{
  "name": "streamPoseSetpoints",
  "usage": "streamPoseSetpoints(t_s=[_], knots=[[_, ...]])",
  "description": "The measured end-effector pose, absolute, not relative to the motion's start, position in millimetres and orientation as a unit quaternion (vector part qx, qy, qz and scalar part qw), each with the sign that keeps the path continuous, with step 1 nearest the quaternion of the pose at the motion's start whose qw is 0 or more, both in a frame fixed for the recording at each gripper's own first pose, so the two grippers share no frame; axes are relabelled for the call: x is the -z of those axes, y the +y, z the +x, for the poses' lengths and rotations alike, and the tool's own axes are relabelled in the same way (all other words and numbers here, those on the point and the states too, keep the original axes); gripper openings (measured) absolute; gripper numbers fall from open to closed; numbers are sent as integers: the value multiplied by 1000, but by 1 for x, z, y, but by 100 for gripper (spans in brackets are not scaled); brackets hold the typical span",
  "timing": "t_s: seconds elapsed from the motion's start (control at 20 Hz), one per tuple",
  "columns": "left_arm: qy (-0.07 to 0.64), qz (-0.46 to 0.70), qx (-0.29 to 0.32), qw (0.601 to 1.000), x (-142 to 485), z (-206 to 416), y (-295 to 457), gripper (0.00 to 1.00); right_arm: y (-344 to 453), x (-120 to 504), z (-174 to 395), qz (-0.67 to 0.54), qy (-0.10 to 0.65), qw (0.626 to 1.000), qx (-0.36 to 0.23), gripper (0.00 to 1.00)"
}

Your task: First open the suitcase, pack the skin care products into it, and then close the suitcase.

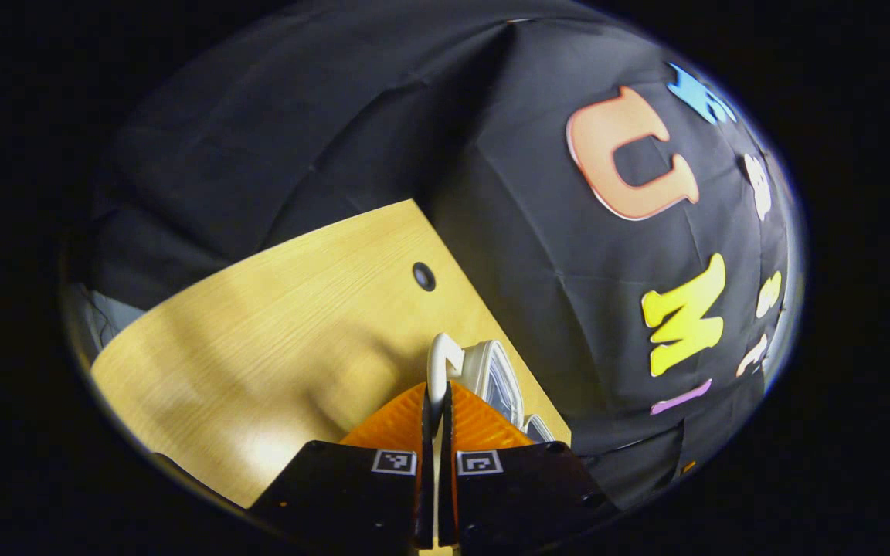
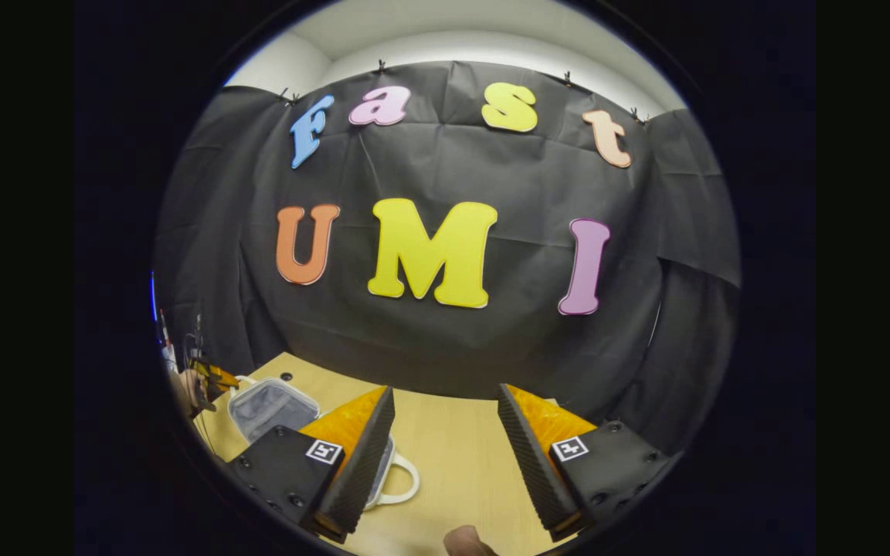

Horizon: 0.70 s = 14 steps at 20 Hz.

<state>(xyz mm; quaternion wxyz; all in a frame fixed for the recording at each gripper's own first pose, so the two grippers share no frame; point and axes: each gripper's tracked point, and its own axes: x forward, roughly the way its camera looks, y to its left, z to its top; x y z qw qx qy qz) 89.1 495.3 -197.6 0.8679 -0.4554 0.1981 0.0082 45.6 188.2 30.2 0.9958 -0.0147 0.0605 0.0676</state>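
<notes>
Left gripper view: one suitcase (image 1: 491, 378).

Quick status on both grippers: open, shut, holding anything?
Left gripper: shut on the suitcase's white handle.
Right gripper: open, holding nothing, above the wooden table.

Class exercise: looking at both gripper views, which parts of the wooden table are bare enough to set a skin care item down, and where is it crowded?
Bare wood lies between the right gripper fingers up to the black cloth wall, and on the table left of the left gripper, below the small dark hole. Crowded: the table's corner, where the clear suitcase lies open and the left gripper clamps its white handle.
</notes>
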Motion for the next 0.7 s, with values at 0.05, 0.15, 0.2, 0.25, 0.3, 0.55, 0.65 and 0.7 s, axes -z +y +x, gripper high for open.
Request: streamPoseSetpoints(t_s=[0.05, 0.15, 0.2, 0.25, 0.3, 0.55, 0.65, 0.7], knots=[[189, -446, -3, 875, 181, 88, 489, 5, 187, -31, 44, -15, 60, 996, -68, 78], [170, -433, 14, 885, 144, 86, 475, 5, 183, -35, 40, -8, 55, 996, -65, 80], [160, -422, 26, 892, 125, 83, 464, 5, 182, -39, 39, -1, 50, 997, -64, 80], [150, -411, 40, 898, 108, 81, 453, 5, 179, -41, 40, 1, 45, 997, -61, 80], [145, -399, 52, 904, 92, 78, 439, 5, 179, -41, 41, 1, 42, 997, -61, 80], [132, -356, 124, 917, 33, 75, 353, 5, 187, -44, 36, 6, 30, 997, -73, 80], [135, -339, 144, 920, 22, 74, 321, 5, 191, -46, 36, 4, 27, 996, -81, 81], [138, -335, 155, 919, 18, 72, 303, 5, 190, -48, 35, 1, 22, 996, -83, 78]])
